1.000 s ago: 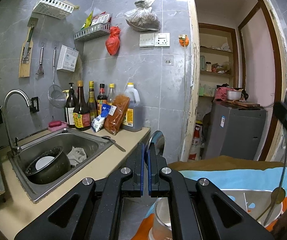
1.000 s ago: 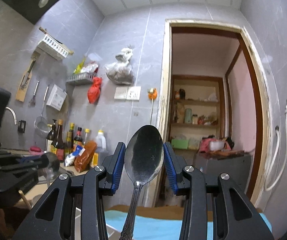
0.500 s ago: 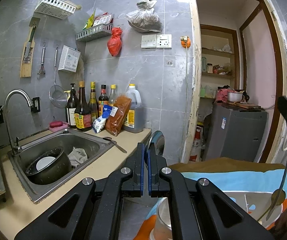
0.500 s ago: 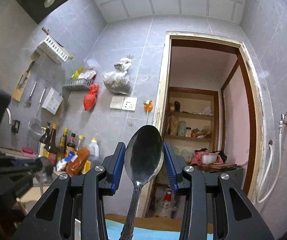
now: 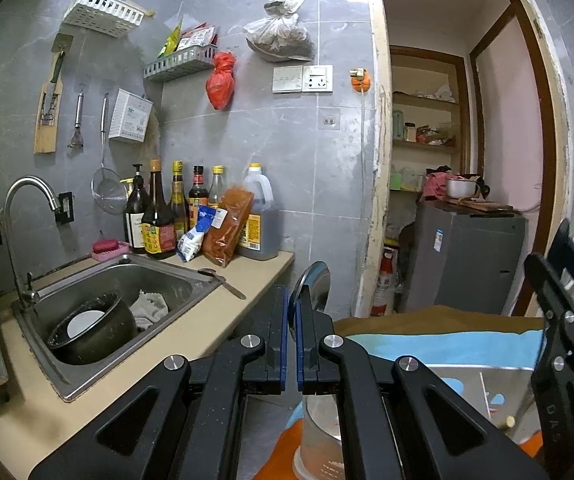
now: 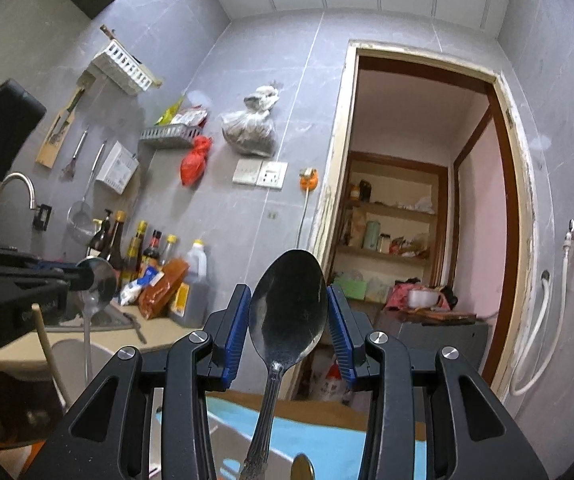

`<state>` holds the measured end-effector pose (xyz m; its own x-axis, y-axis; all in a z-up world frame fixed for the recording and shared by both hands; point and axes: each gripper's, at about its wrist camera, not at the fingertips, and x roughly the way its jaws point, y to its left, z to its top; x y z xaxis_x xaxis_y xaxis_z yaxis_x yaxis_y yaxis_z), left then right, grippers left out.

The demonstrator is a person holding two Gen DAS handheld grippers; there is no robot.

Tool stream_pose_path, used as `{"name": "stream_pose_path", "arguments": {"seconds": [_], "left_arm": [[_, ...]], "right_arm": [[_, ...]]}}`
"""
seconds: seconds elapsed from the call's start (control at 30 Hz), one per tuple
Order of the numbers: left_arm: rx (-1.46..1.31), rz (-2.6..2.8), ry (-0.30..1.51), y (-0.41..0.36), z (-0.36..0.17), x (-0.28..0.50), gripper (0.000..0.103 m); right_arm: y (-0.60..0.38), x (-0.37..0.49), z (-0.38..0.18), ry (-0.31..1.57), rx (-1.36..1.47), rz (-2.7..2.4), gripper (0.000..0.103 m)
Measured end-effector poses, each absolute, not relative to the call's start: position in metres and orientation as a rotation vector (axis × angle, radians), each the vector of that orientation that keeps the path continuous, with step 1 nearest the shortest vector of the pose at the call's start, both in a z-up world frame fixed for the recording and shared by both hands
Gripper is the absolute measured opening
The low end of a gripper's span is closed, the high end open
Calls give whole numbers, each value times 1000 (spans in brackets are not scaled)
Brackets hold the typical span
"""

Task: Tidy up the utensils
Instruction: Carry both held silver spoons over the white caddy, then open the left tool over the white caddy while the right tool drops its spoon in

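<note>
My left gripper [image 5: 291, 300] is shut on a steel spoon [image 5: 313, 286], seen edge-on, bowl up above the fingertips. It also shows in the right wrist view [image 6: 97, 280], with the handle hanging down. My right gripper [image 6: 289, 316] is shut on a second steel spoon [image 6: 287, 320], bowl up and facing the camera, handle hanging down. Both are held above a table with a clear cup [image 5: 319, 436] under the left gripper and a metal tray [image 5: 483, 392] to the right. The right gripper shows at the right edge of the left wrist view [image 5: 567, 312].
A counter with a steel sink [image 5: 99, 304], a pot in it, a tap [image 5: 27, 208], sauce bottles [image 5: 175, 212] and a loose spoon [image 5: 223, 280] lies to the left. A tiled wall is ahead, with a doorway [image 5: 459, 160] at the right. A blue and orange cloth [image 5: 427, 348] covers the table.
Both grippers have risen and tilted upward with their spoons; the kitchen scene has slid down in both views. Grips unchanged.
</note>
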<state>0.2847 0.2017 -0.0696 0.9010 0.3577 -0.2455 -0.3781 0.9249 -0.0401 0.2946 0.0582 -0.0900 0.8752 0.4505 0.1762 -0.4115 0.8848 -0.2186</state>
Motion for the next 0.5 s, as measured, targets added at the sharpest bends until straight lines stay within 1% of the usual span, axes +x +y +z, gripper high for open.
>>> {"name": "stream_pose_path", "arguments": {"seconds": [0.17,0.2,0.23,0.33,0.37,0.4,0.43,0.47,0.5], "left_arm": [[-93,307,244,197,-68,277,2],[-115,273,254,198,-67,276,3],[-148,238,265,201,-67,275,4],[-227,171,295,207,-67,275,8],[-240,164,312,208,-67,275,9],[-247,158,320,208,-65,275,12],[-252,152,323,207,-63,274,17],[-260,143,309,206,-60,270,21],[-262,141,296,204,-57,268,31]], "right_arm": [[50,294,-91,-164,-172,489,37],[48,294,-90,-152,-165,496,39],[46,294,-89,-138,-156,505,45],[37,293,-83,-100,-124,523,46],[34,293,-81,-89,-111,528,48],[31,293,-79,-79,-101,533,51],[26,293,-75,-63,-82,536,56],[22,292,-72,-54,-66,535,57],[15,292,-67,-39,-46,531,58]]}}
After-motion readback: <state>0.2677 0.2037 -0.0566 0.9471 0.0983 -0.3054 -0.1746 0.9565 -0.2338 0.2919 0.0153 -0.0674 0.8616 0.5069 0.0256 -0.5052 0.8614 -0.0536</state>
